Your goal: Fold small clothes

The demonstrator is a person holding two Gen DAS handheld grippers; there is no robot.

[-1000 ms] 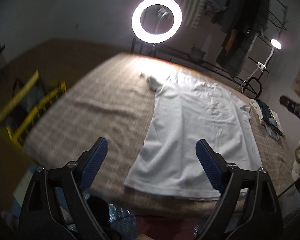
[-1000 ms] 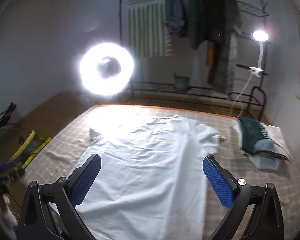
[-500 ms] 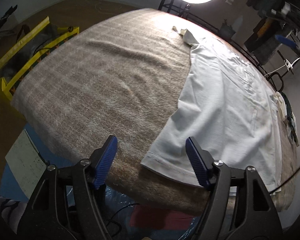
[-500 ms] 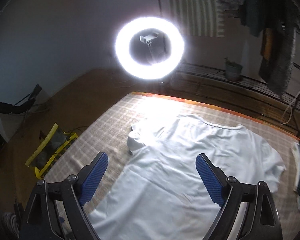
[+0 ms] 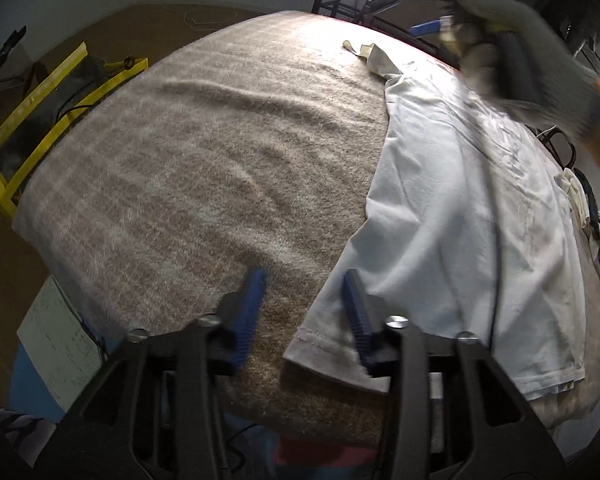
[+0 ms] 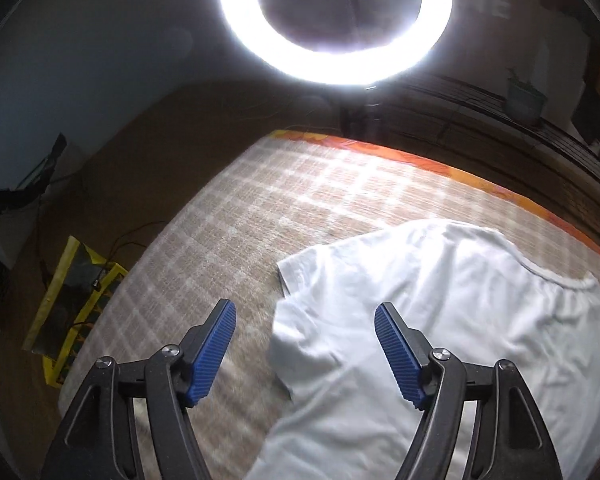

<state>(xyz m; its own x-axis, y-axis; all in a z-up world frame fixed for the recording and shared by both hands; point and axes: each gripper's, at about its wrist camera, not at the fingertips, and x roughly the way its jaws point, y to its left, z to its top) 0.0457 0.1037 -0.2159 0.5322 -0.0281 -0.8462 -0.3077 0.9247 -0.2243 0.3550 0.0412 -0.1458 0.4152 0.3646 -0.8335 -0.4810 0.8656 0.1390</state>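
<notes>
Shirt: the white shirt (image 5: pixel 460 200) lies flat on the checked blanket (image 5: pixel 188 160), filling the right half of the left wrist view and the lower right of the right wrist view.
Left jaws: the left gripper (image 5: pixel 304 292) has its blue pads a narrow way apart, with nothing pinched. They sit low in the frame, one on each side of the shirt's bottom left corner (image 5: pixel 316 344).
Right jaws: the right gripper (image 6: pixel 304 344) is wide open and holds nothing. The sleeve (image 6: pixel 300 280) shows between its pads, but I cannot tell if it touches.
Slip risk: the left pads may close on only the thin hem edge. Then the corner can slide out when it is lifted.
Blanket risk: the fuzzy blanket is right under the cloth. The pads may grab it too, and it would lift with the shirt.
Uneven risk: if one hand lifts first, the shirt can twist and the fold goes crooked.
Farther out: a ring light (image 6: pixel 336 20) glares at the top of the right wrist view, so the sleeve edge is hard to see.
</notes>
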